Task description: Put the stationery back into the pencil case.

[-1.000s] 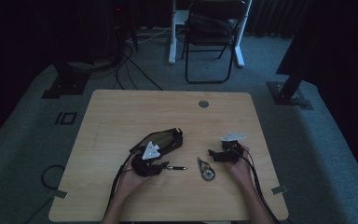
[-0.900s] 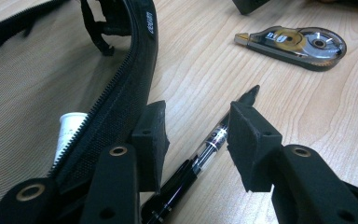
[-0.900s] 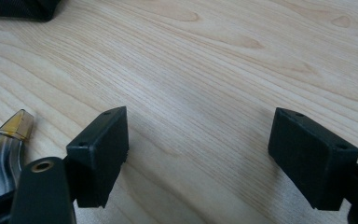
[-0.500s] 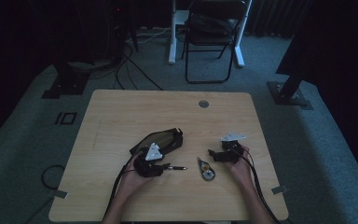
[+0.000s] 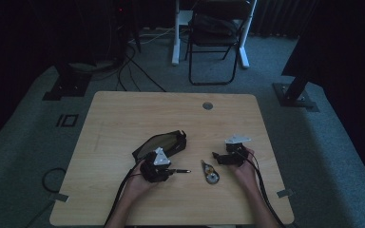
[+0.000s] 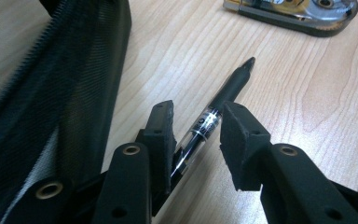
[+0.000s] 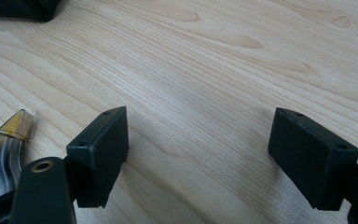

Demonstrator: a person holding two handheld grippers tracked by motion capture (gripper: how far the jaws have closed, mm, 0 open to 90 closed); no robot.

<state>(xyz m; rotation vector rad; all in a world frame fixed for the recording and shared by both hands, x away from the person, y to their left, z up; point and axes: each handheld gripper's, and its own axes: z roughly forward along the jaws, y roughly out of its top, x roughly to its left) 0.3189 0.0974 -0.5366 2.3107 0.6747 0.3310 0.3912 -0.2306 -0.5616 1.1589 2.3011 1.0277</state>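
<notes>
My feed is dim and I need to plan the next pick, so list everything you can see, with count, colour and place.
pen: 1, black with a clear barrel, lying on the table between the left tool's jaws
pouch: 1, black mesh with a zip, on the table just beyond the left tool
correction tape: 1, clear and yellowish, on the table between the two tools
table: 1, light wood, centre of the high view
folding chair: 1, black, on the floor beyond the table
left tool: 1, black; jaws have just been closing around the pen, with a gap left at the pads
right tool: 1, black, open over bare wood
hands: 2, holding the tools at the near edge
</notes>
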